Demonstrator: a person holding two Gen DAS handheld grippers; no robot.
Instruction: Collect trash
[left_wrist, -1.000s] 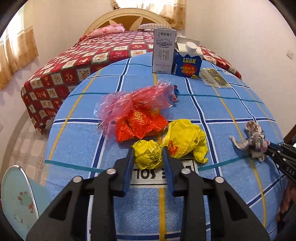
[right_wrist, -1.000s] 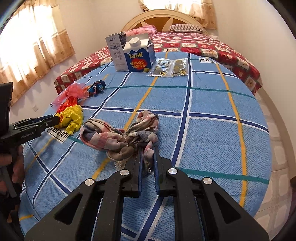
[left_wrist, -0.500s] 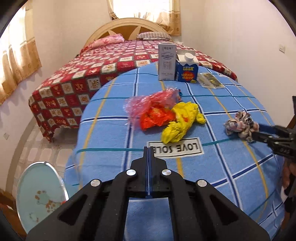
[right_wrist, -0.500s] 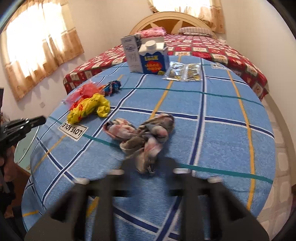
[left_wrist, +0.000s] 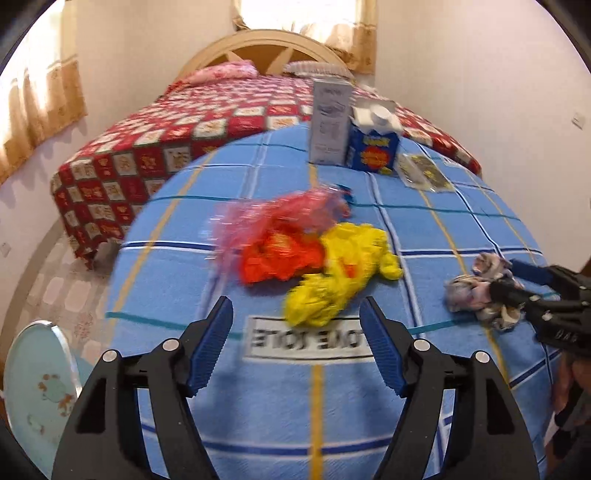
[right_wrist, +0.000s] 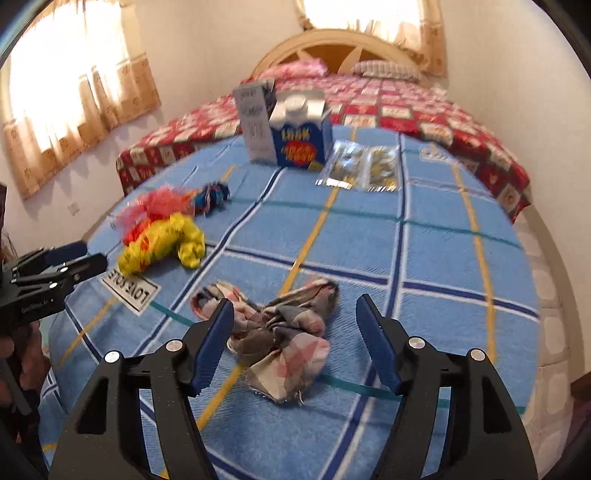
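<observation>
Lying between open right hand-held gripper (right_wrist: 295, 332) jaws — crumpled cloth (right_wrist: 280, 343), untouched

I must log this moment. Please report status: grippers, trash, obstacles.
Left gripper open, empty. Right gripper open over rag, not gripping. Yellow wrapper on table ahead of left. Nothing in the way.

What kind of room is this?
Most likely a bedroom: a bed with a red patchwork quilt and pillows, a curved headboard, and curtained windows.
</observation>
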